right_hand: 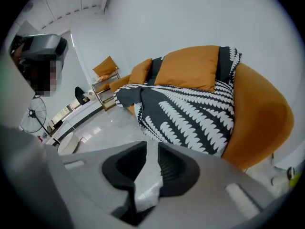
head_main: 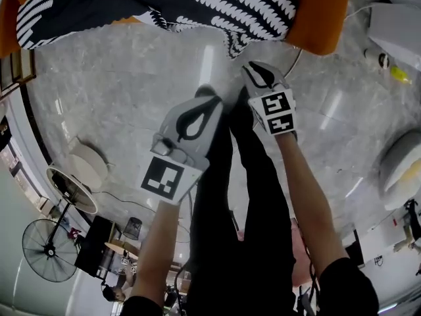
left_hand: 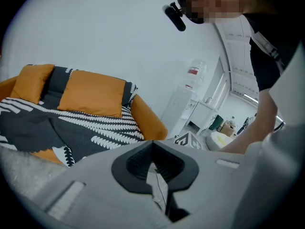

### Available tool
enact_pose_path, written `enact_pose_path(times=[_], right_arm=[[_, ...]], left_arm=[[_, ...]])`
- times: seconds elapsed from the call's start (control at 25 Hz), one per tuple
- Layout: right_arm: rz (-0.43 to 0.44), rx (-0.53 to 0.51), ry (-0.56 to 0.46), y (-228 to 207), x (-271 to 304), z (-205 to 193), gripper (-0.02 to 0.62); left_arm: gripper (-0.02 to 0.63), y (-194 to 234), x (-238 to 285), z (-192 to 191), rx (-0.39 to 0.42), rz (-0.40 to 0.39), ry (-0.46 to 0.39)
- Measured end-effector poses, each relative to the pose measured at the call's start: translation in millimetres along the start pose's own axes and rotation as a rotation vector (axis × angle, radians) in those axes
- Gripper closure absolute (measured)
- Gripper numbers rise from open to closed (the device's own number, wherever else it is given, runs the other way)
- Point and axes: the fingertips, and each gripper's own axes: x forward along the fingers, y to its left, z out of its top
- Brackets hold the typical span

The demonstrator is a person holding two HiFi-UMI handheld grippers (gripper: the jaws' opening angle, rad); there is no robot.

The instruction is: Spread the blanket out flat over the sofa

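The black-and-white patterned blanket [head_main: 217, 2] lies draped over the orange sofa [head_main: 322, 18], bunched and uneven, with one corner hanging over the front edge. In the left gripper view the blanket [left_hand: 71, 128] covers the seat below two orange cushions [left_hand: 90, 92]. In the right gripper view the blanket [right_hand: 190, 113] runs down the seat and the sofa's arm [right_hand: 262, 113] is bare. Both grippers hover over the floor short of the sofa, touching nothing. My left gripper [head_main: 207, 97] [left_hand: 152, 144] has its pads together. My right gripper [head_main: 250, 68] [right_hand: 152, 147] shows a gap with nothing in it.
Grey marble floor [head_main: 118, 84] lies between me and the sofa. A standing fan [head_main: 49, 249] and a round white stool [head_main: 85, 166] are at my left, a white pouf [head_main: 401, 166] at my right. A small bottle [head_main: 388, 64] lies by the sofa's right end.
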Motion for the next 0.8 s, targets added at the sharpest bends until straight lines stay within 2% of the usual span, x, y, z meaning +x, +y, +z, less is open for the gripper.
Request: enact_pose_path(times=[0.44,0.8], right_arm=[[-0.102,0.145,0.037,-38.8,67.6,-54.2,0.472],[-0.197,0.221,0.085,-59.4,133.3,-90.3,0.472]], left_arm=[[0.595,32.5,36.3,-44.4,0.015,-0.054,0.058],[0.595,64.8,58.5,-86.2,0.024,-0.114,0.103]])
